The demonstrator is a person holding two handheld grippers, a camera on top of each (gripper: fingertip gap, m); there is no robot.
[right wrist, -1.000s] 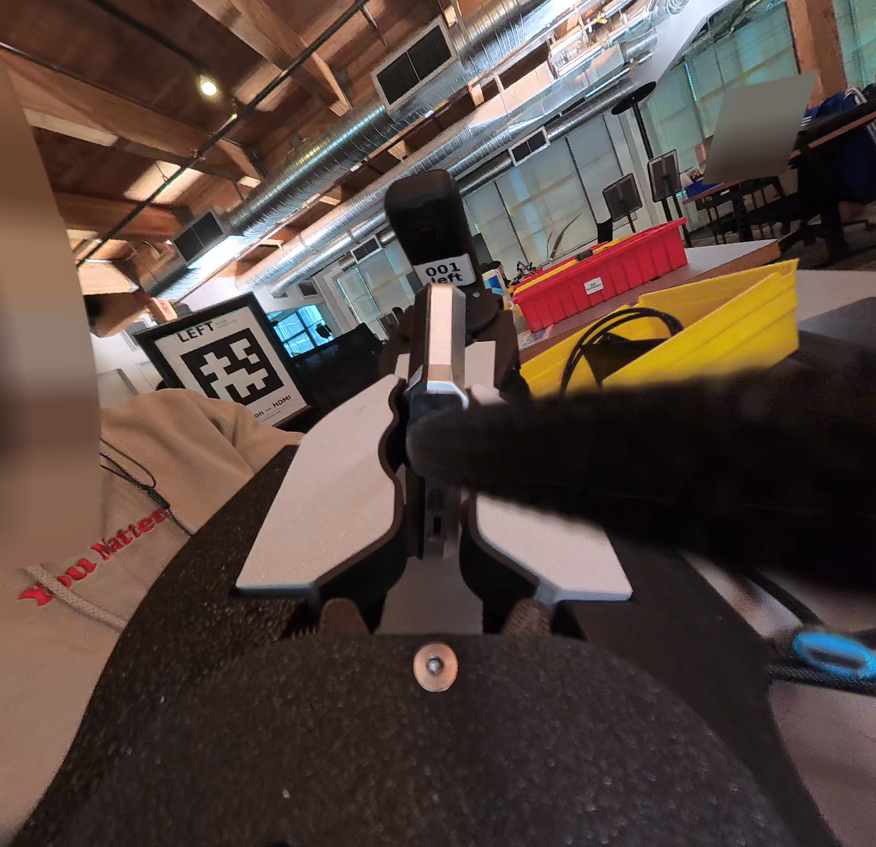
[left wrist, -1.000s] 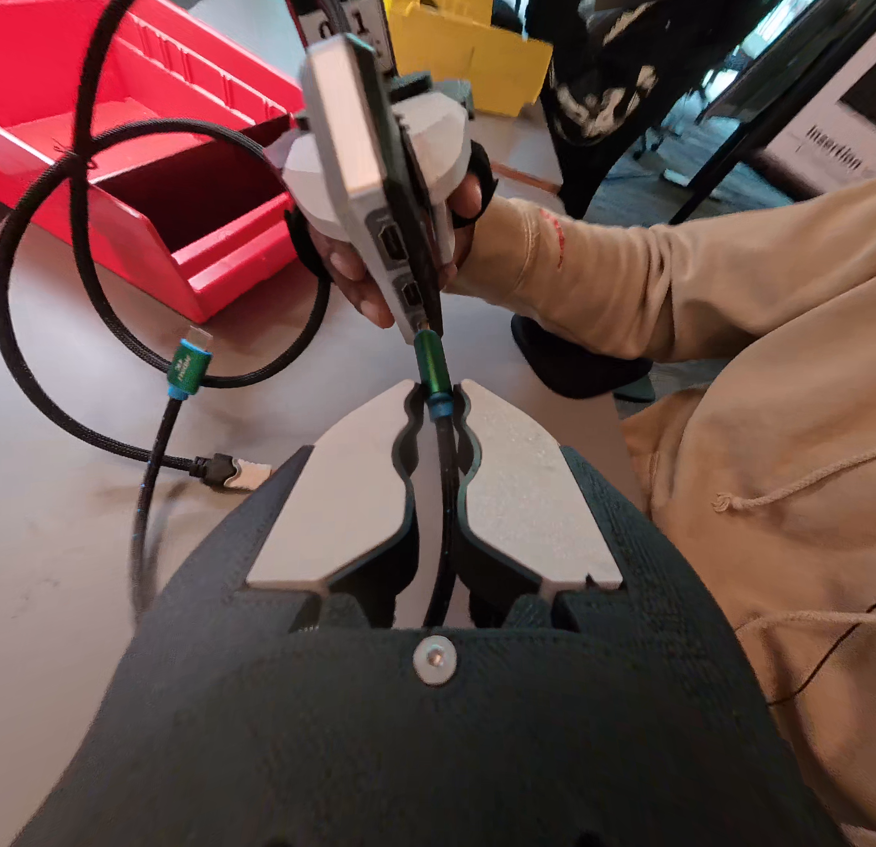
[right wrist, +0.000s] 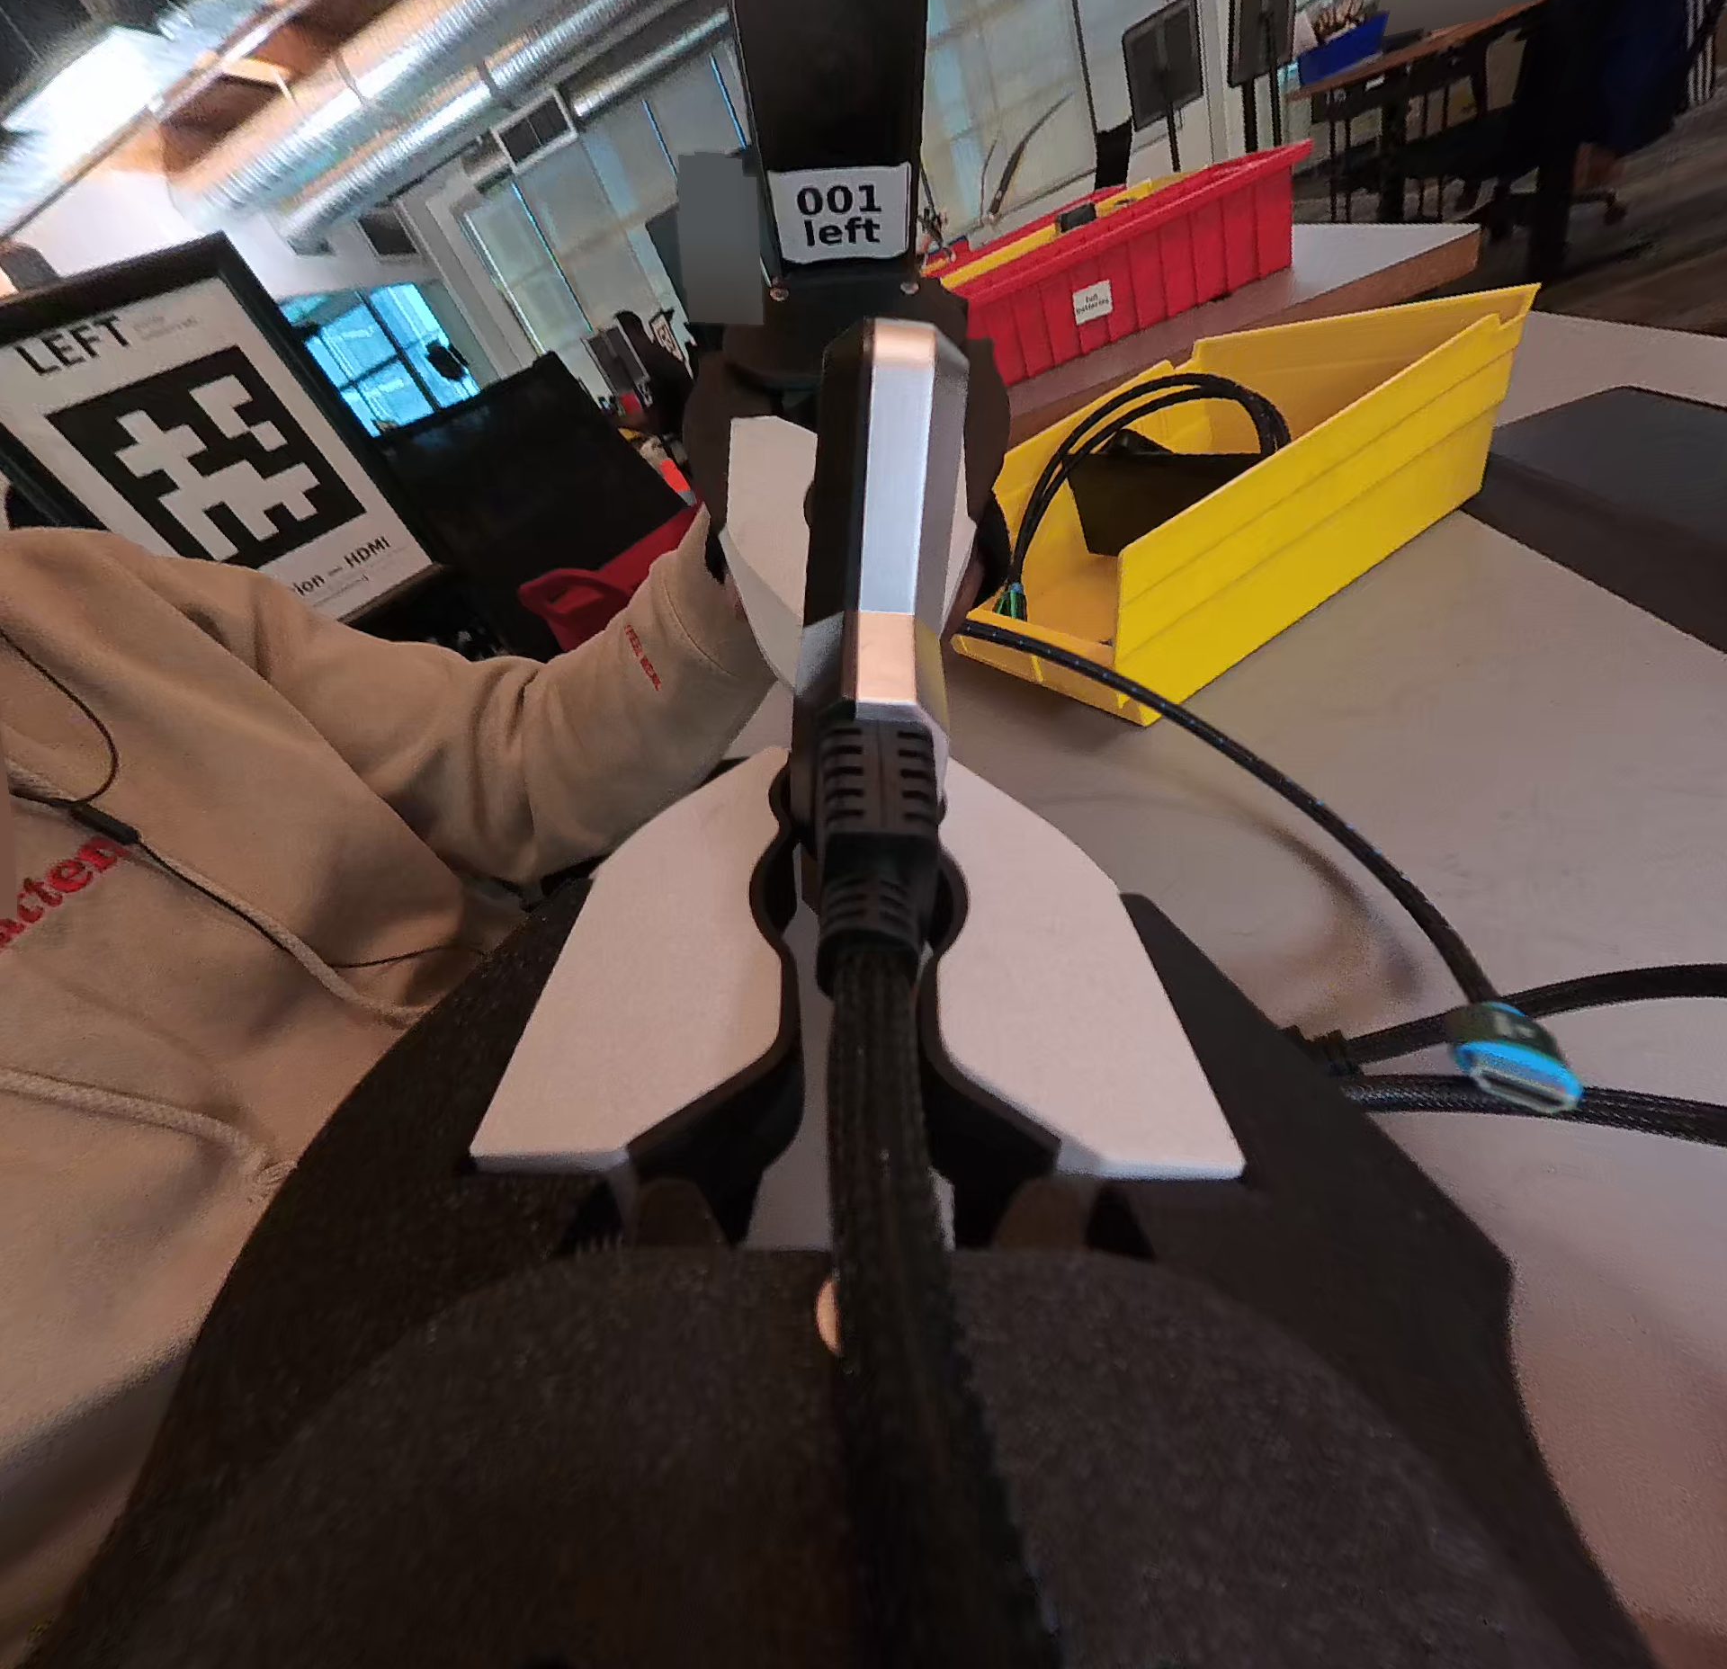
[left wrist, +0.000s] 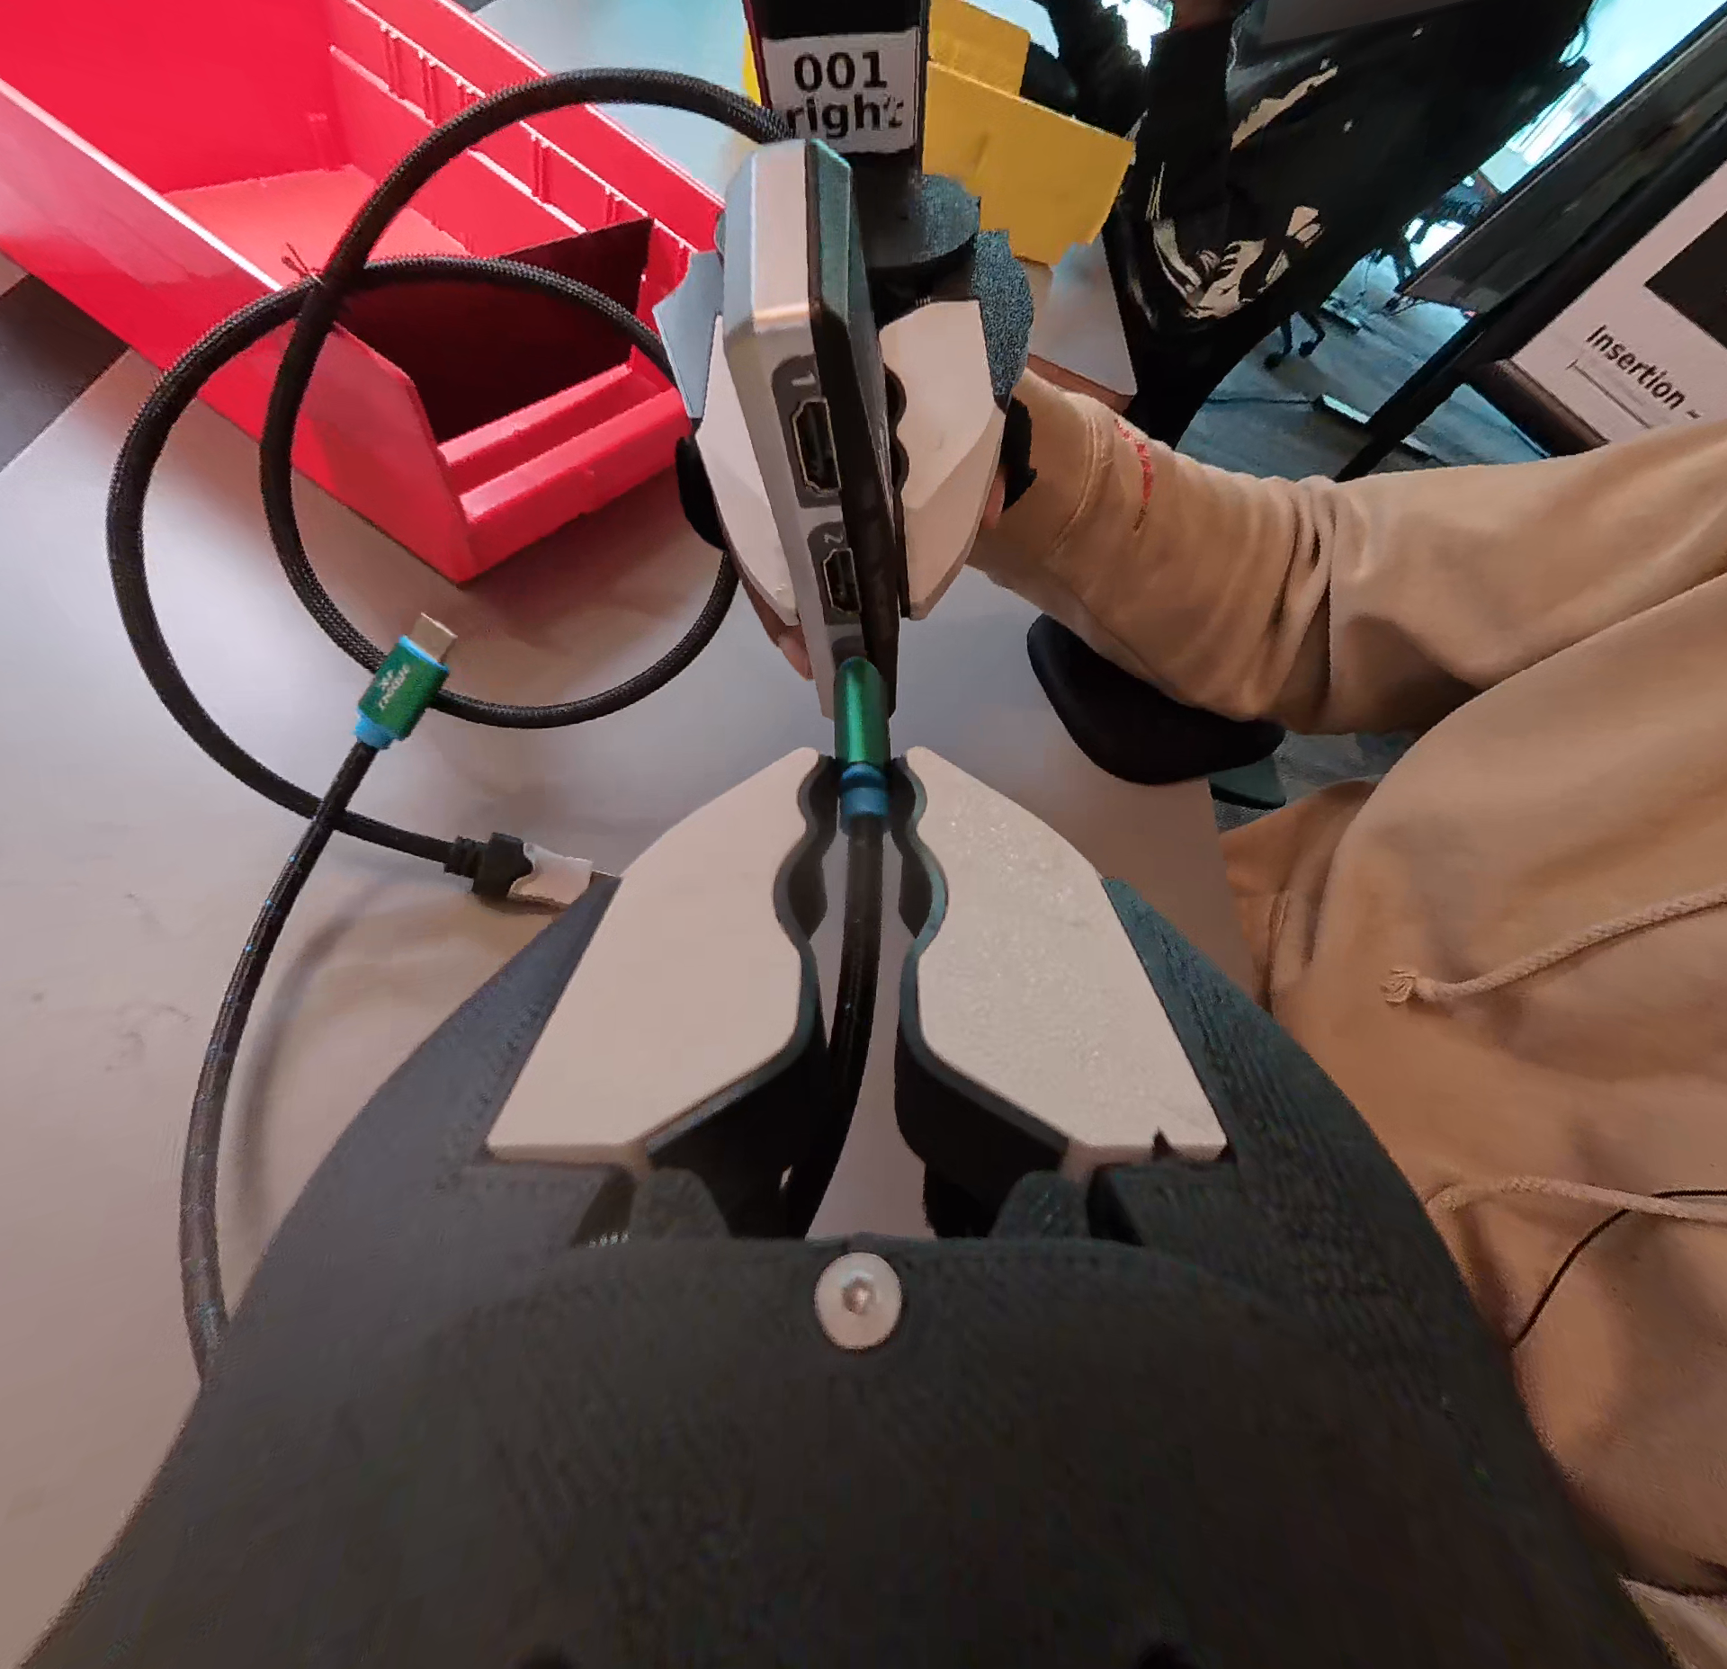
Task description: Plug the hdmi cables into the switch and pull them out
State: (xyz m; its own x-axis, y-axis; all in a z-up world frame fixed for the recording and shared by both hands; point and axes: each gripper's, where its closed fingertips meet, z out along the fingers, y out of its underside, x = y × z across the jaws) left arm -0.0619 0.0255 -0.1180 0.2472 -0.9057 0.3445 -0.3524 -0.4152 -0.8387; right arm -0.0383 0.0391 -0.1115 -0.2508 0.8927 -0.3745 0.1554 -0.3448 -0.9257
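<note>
**Green plug in switch: left grip, axis in line**

Left gripper (left wrist: 860,774) is pinching the green plug (left wrist: 860,713) at its blue collar, fingers nearly shut, cable trailing back between them. The plug is lying straight ahead, its long axis in line with the fingers and its nose in the lowest port of the switch (left wrist: 794,391). Beyond, the right gripper (right wrist: 864,783) is clamping the switch. Withdrawal is probably calling for a straight rearward pull.

Likely a workshop: parts bins (right wrist: 1243,522), exposed ducts (right wrist: 449,83).

A grey table (left wrist: 112,923) bears a red bin (left wrist: 280,251) and loose cables (left wrist: 187,522).
</note>
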